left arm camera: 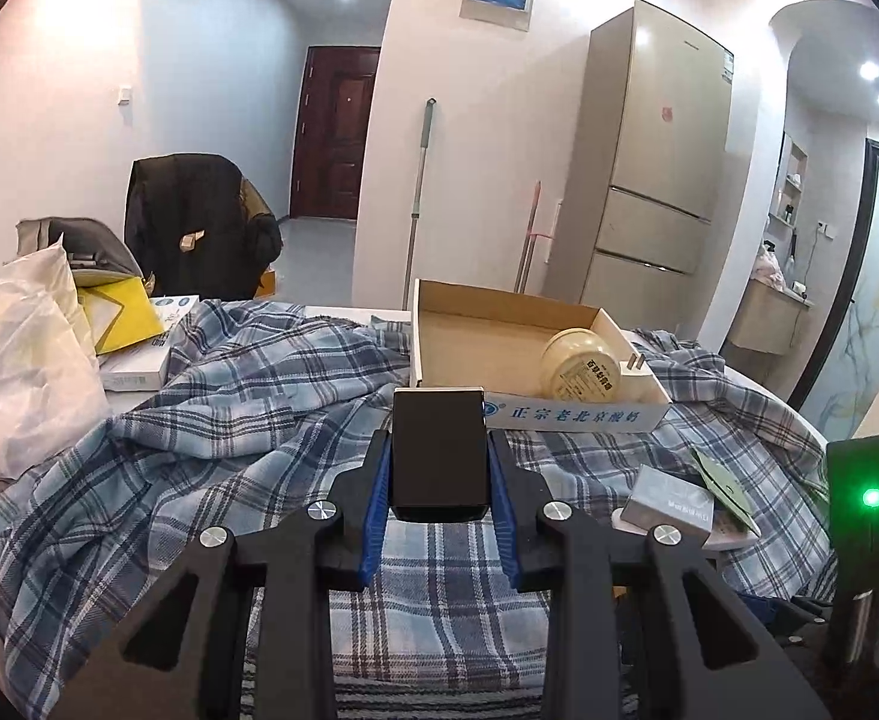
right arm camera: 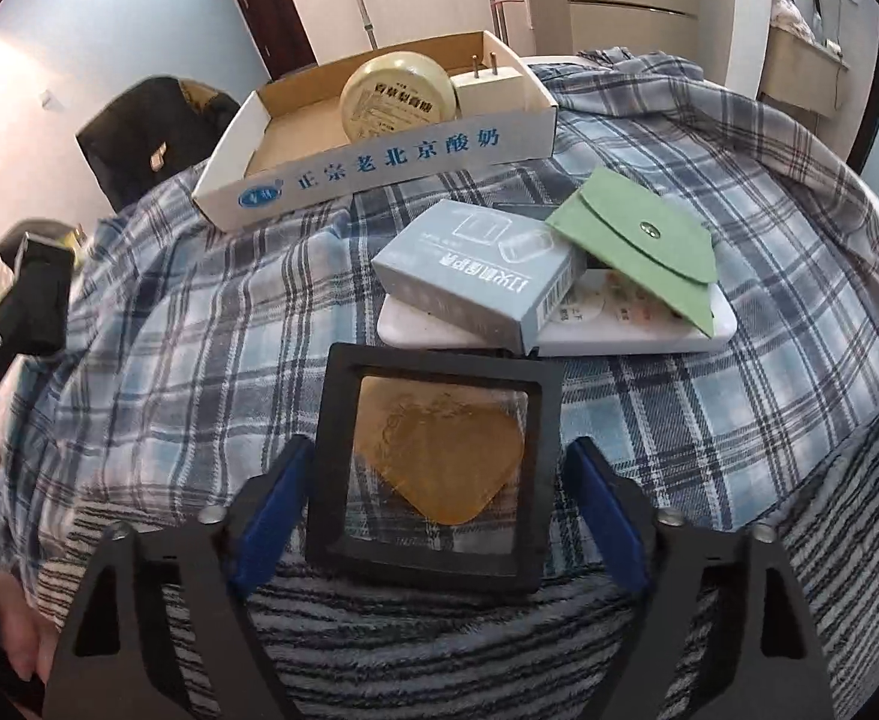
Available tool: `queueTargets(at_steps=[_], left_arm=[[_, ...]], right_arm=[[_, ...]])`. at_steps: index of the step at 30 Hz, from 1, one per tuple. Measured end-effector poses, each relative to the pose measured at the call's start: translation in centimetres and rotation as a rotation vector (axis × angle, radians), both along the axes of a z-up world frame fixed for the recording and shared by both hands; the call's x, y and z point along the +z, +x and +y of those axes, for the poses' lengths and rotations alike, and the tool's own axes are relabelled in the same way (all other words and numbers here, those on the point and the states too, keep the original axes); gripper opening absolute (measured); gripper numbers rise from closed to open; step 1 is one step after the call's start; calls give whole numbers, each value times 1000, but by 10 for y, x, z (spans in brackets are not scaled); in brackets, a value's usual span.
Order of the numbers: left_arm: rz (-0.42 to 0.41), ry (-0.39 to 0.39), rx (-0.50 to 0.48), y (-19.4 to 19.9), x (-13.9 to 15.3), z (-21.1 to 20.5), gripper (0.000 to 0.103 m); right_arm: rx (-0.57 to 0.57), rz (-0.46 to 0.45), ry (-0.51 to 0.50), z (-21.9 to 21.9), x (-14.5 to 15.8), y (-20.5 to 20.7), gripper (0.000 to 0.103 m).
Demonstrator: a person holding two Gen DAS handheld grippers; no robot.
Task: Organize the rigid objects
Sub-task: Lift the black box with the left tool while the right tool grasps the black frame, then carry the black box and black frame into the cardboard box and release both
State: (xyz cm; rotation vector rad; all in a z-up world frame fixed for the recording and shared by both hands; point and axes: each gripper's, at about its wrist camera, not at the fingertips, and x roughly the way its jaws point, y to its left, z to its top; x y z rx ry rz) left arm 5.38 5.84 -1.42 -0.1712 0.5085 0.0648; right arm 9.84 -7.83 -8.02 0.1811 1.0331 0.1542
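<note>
On the plaid cloth point(right arm camera: 211, 324) in front of the cardboard tray point(right arm camera: 379, 165), the widest bare stretch lies at 9 o'clock of the right wrist view; the striped blanket point(right arm camera: 439, 648) takes over along the near edge. The tray's printed front wall closes off the far side at 12 o'clock.

The right gripper point(right arm camera: 439, 504) points steeply down with its 2 blue pads point(right arm camera: 271, 516) spread either side of a black square display frame point(right arm camera: 433, 468) that holds a tan, heart-like piece behind clear film. The frame lies flat between the fingers; a narrow gap shows at the right pad, and at the left pad I cannot tell whether it touches.

The left gripper point(left arm camera: 439, 462) pinches a black rectangular box point(left arm camera: 439, 456) upright between its blue pads, raised above the cloth, just short of the tray's near wall.

At 12 to 1 o'clock beyond the frame, a grey carton point(right arm camera: 475, 276) and a green snap pouch point(right arm camera: 643, 240) rest on a white remote control point(right arm camera: 619, 330), whose near edge is just beside the frame's far edge. Inside the tray sit a cream round jar point(right arm camera: 397, 96) on its side and a white plug adapter point(right arm camera: 493, 90), touching at the right end; the left part is bare.
</note>
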Motion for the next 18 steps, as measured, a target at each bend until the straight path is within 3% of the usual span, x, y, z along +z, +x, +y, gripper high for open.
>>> queueTargets(at_steps=[1, 8, 18], left_arm=[[-4, 3, -10, 0, 1, -1, 32], [-43, 80, -61, -8, 6, -21, 32], [-57, 50, -49, -12, 12, -15, 32]], right_arm=[[1, -3, 10, -2, 1, 0, 70], [24, -67, -6, -9, 21, -9, 70], [-45, -196, -47, -56, 58, -18, 70]])
